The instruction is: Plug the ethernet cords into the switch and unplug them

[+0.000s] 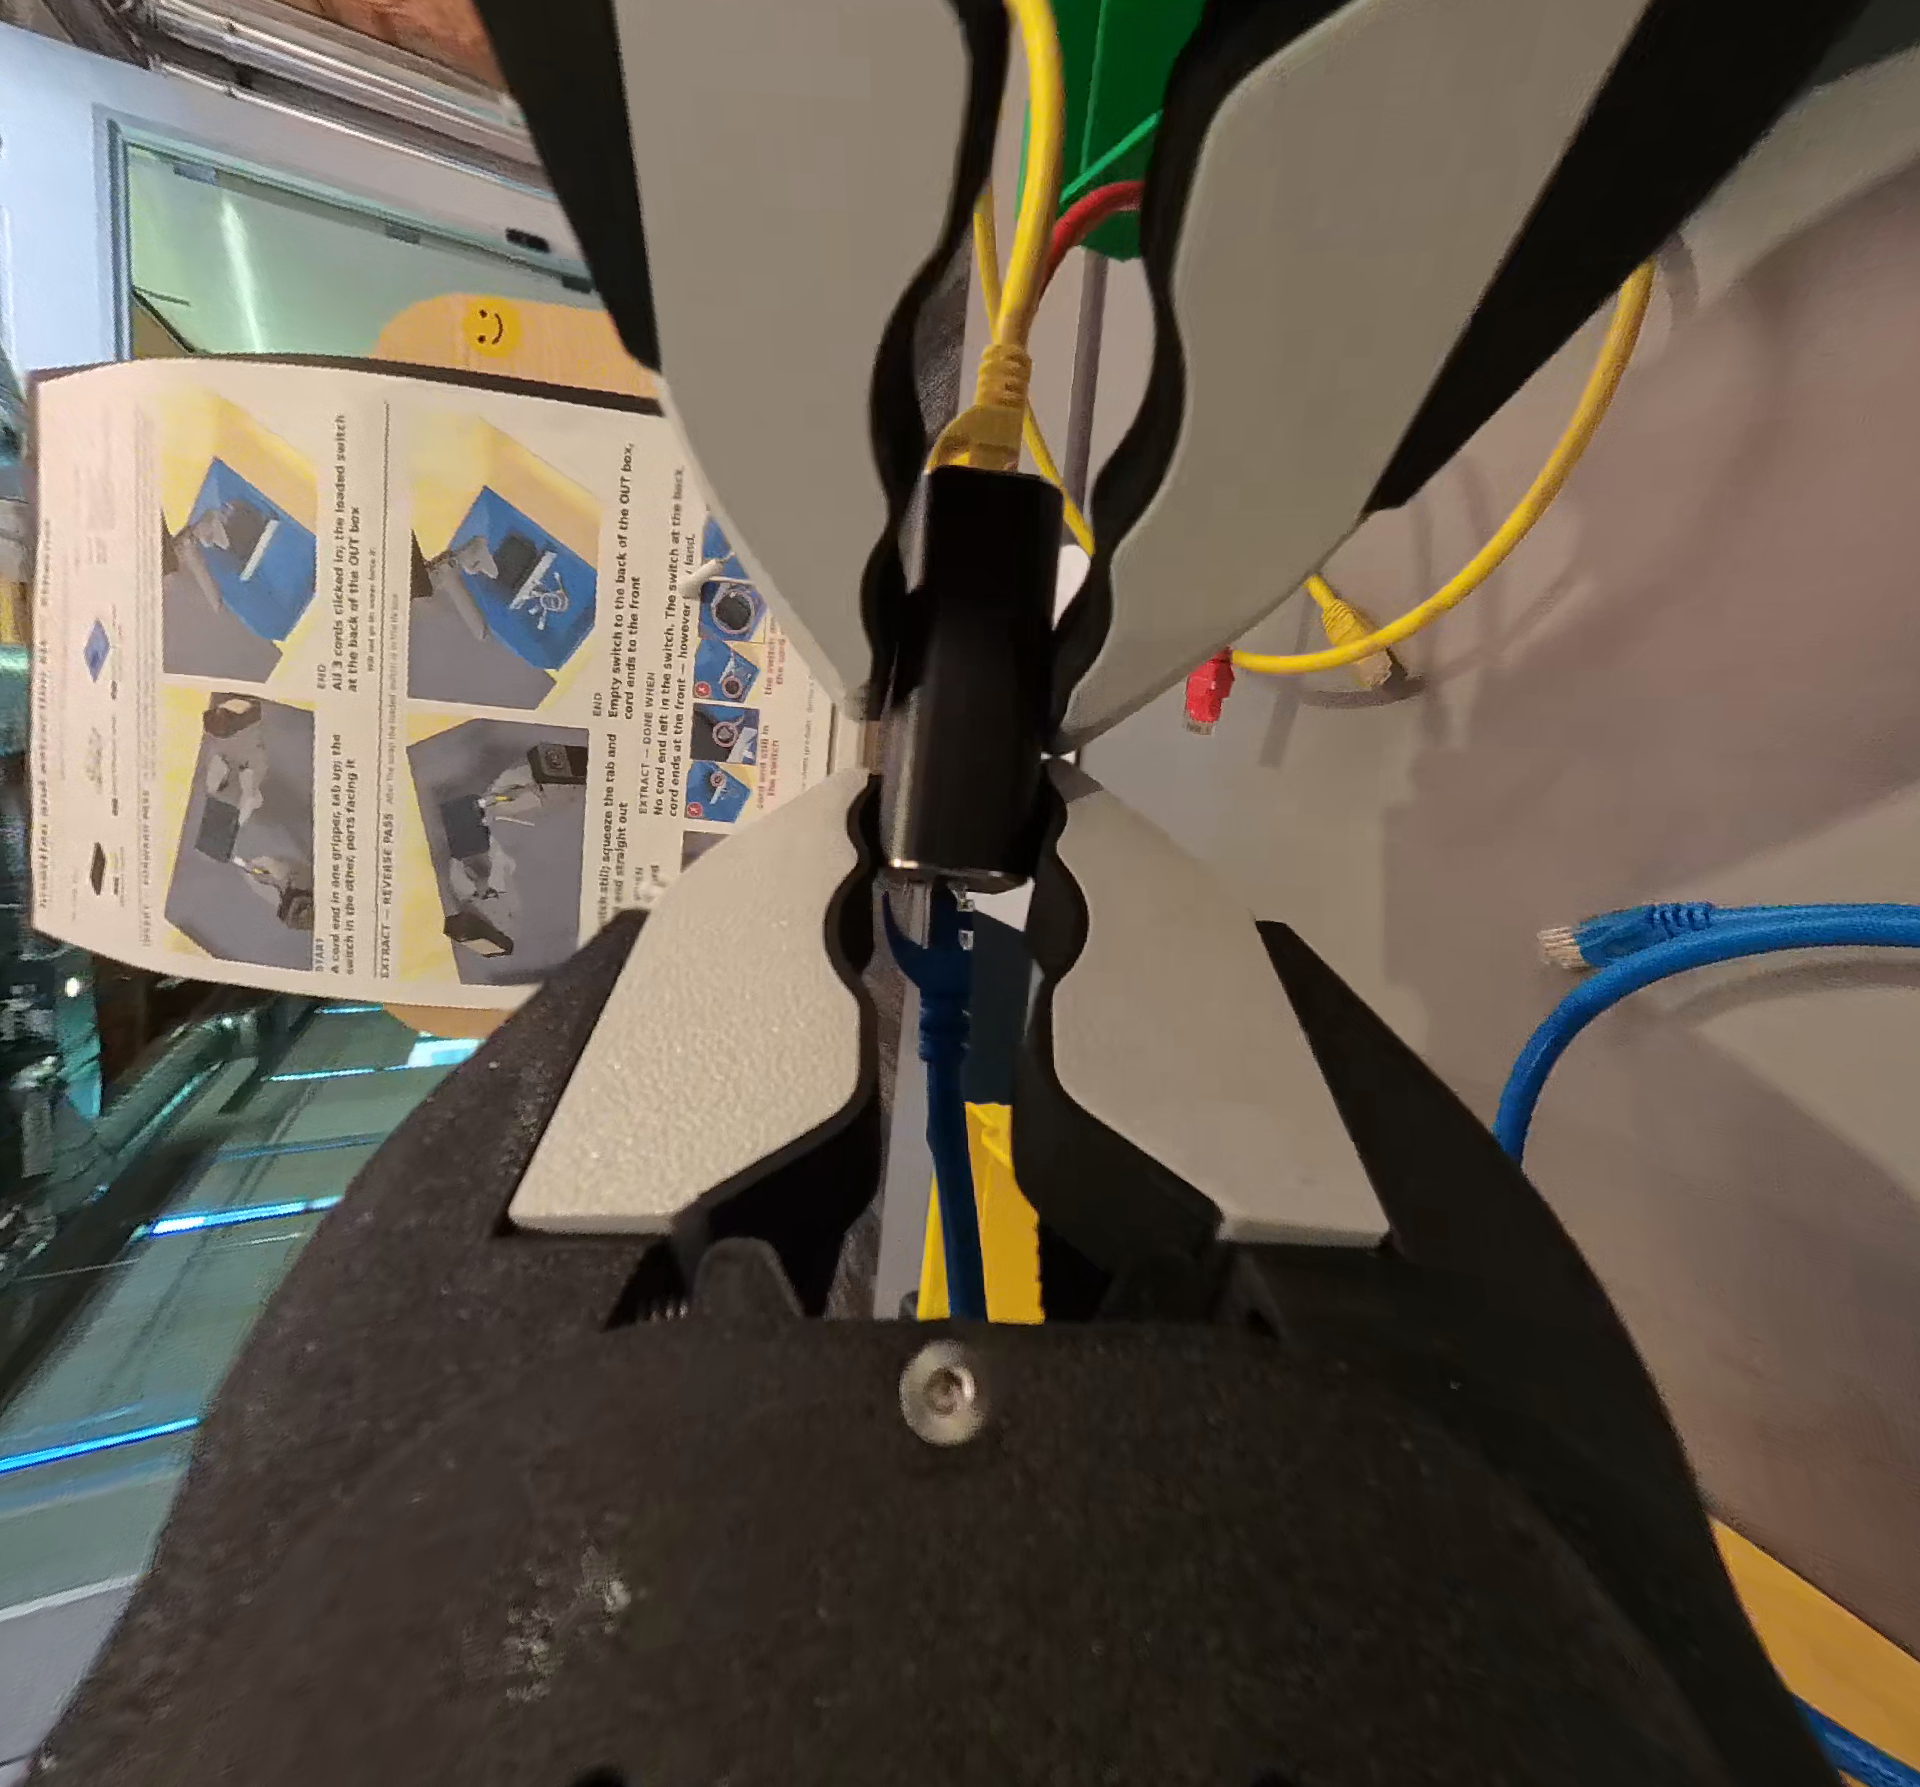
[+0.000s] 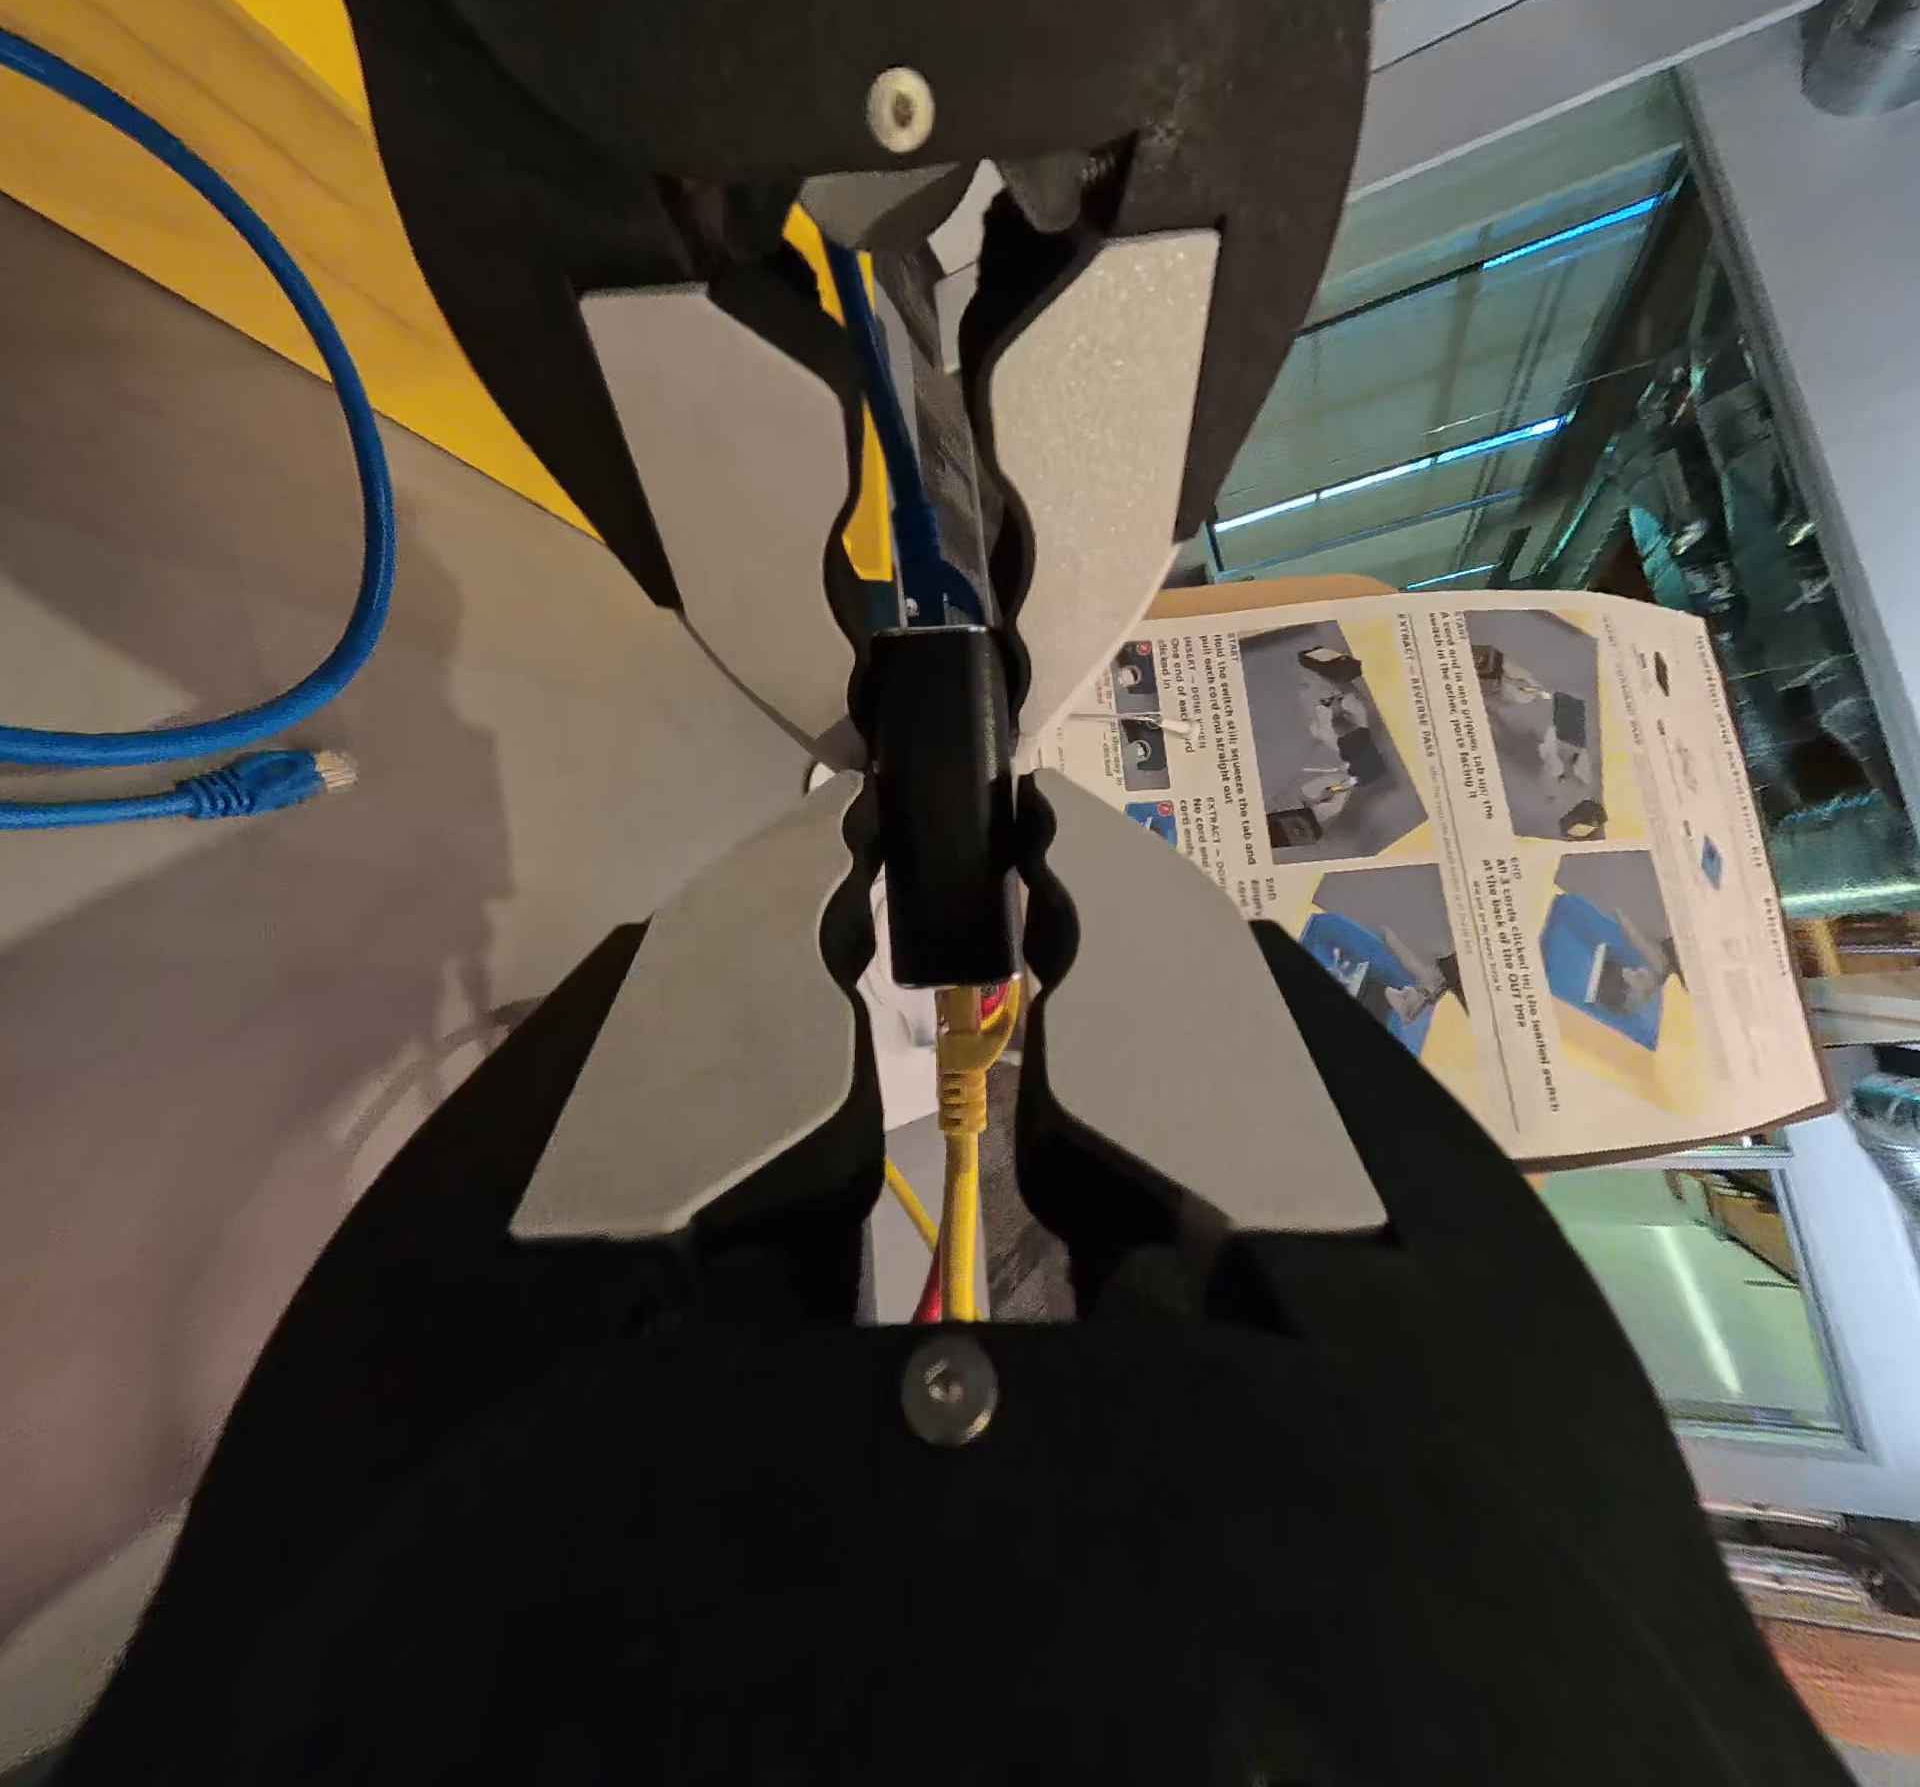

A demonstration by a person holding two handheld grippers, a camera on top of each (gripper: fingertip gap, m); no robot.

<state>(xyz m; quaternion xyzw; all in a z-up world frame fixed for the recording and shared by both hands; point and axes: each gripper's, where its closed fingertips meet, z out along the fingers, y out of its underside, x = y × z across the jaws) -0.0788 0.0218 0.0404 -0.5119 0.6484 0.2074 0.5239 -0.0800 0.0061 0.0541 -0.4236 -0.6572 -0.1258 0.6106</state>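
Note:
The small black switch point(image 1: 966, 688) is held edge-on in the air between two grippers that face each other. My left gripper point(image 1: 966, 776) is shut on its near half. A blue cord's plug point(image 1: 930, 916) sits in the switch's near end and runs back between my fingers. My right gripper point(image 2: 940, 776) is shut on the other half of the switch point(image 2: 940, 802). A yellow plug point(image 2: 966, 1062) sits in that end, with a bit of red beside it. The blue plug point(image 2: 920, 563) shows at the far end in the right wrist view.
Loose cord ends lie on the grey table point(image 1: 1610, 781): a red plug point(image 1: 1207, 688), yellow plugs point(image 1: 1351, 636) and a blue plug point(image 1: 1569, 942), which also shows in the right wrist view point(image 2: 312, 776). A printed instruction sheet point(image 1: 364, 677) stands behind. Yellow boards point(image 2: 208, 179) border the table. Only a small space, under 4 cm, lies between the two pairs of fingers.

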